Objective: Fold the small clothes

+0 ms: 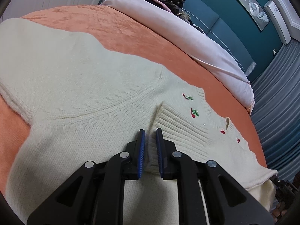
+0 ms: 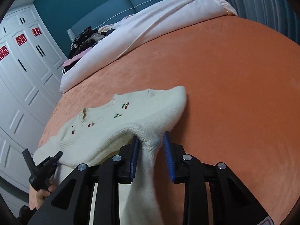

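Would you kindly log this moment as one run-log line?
stage: folding cream sweater on orange bedspread | left claw: shut on ribbed cuff | right claw: open, knit between pads

**Hidden and cut-off parts**

Sweater (image 1: 84,86): lower part runs under the left gripper (image 1: 150,131) and off the bottom edge. Its fold between the right gripper (image 2: 151,136) pads is motion-blurred. Clothes pile (image 2: 88,39): items too small to tell apart. Hand (image 2: 42,192): mostly behind the gripper frame.
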Action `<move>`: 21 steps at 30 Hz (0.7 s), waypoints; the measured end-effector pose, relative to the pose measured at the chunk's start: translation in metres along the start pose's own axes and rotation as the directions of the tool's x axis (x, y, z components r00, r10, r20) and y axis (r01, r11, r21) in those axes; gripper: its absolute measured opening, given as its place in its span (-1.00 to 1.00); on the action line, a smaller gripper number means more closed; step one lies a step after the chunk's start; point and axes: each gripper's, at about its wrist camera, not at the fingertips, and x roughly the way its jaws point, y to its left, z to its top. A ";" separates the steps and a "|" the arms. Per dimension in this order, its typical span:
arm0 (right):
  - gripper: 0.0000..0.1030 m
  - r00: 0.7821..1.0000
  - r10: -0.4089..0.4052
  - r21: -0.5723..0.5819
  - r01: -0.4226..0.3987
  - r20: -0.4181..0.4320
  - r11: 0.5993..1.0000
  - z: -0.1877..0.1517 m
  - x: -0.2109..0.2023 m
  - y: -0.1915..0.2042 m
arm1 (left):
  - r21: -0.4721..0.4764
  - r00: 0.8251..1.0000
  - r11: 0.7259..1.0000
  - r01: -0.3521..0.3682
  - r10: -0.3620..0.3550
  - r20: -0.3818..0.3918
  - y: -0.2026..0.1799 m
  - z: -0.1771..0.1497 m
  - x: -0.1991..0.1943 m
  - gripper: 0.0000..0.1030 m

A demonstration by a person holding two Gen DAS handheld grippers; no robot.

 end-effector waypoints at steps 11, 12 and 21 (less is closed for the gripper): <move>-0.09 0.960 -0.276 -0.085 0.271 -0.056 0.959 -0.040 -0.020 -0.023 | -0.014 1.000 1.000 0.025 -0.025 0.010 0.004 -0.002 -0.002 -0.75; -0.09 0.973 -0.228 -0.071 0.225 -0.027 0.972 -0.031 -0.024 -0.016 | -0.012 1.000 1.000 0.022 -0.021 0.010 0.003 -0.001 -0.002 -0.75; -0.16 0.950 -0.249 0.007 0.255 -0.188 0.967 0.045 0.108 -0.036 | -0.012 1.000 1.000 0.022 -0.022 0.008 0.004 -0.003 -0.001 -0.75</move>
